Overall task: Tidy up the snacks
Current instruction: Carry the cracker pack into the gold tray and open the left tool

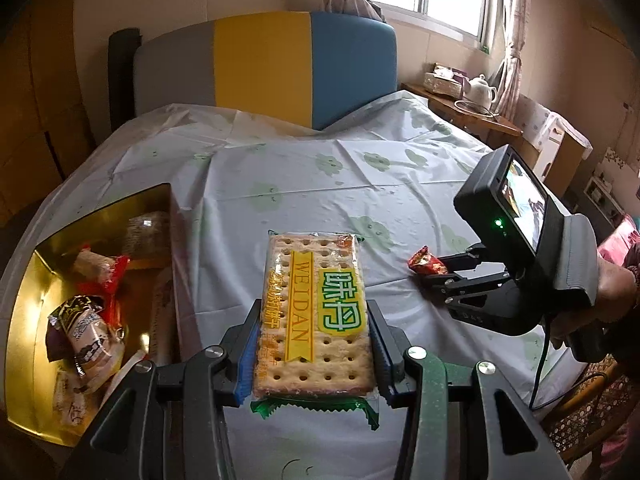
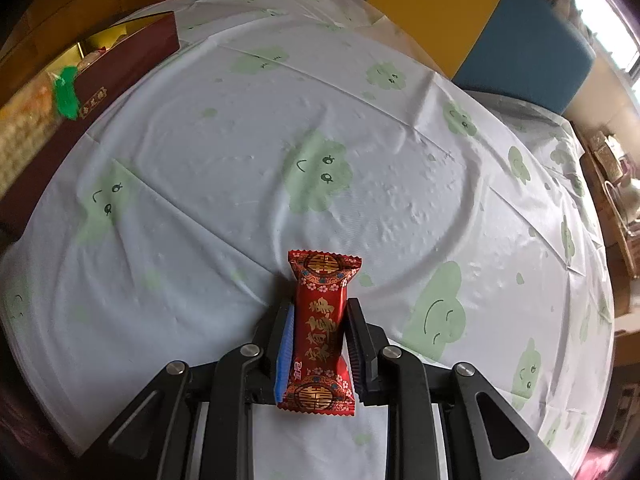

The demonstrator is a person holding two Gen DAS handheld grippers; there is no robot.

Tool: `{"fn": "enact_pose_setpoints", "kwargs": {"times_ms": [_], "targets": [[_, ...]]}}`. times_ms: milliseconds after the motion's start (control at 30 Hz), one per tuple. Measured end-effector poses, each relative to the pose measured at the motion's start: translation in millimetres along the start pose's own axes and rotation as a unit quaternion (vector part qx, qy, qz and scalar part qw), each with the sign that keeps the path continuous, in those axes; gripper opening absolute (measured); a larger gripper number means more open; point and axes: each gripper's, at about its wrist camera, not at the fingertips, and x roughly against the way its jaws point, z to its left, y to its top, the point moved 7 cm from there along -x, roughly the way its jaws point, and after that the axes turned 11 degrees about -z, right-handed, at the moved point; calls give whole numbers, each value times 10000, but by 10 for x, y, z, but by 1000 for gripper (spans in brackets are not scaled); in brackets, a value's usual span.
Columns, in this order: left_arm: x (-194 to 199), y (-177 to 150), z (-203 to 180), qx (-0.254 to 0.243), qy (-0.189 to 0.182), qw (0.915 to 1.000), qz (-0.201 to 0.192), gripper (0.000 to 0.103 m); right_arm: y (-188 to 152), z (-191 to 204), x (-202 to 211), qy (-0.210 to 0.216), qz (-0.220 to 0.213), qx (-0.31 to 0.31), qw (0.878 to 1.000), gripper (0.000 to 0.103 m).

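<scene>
Clearly, left gripper (image 1: 314, 354) clamps "WEIDAN" cracker pack (image 1: 316, 312).

Round surface (image 2: 248, 152) w/ white plastic cloth, pale green smiley-cloud print, creased and dimpled. At its left edge sits a dark red box (image 2: 120, 68), gold-lined inside (image 1: 24, 320), w/ wrapped snacks (image 1: 86, 332) in it. Rest of cloth bare.

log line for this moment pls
left gripper: shut on cracker pack | right gripper: shut on red candy | gold box: holds snacks
</scene>
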Motion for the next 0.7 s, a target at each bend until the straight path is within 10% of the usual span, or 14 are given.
{"fn": "enact_pose_setpoints", "kwargs": {"times_ms": [467,700], "targets": [[193,48,474,549,179,9983,-77,48,-16,-8,23,-14,-61,129,9999,25],[534,13,1372,1540,716,9853,-195,47,-11,-1,32,-30,-57,172,9998,25]]}}
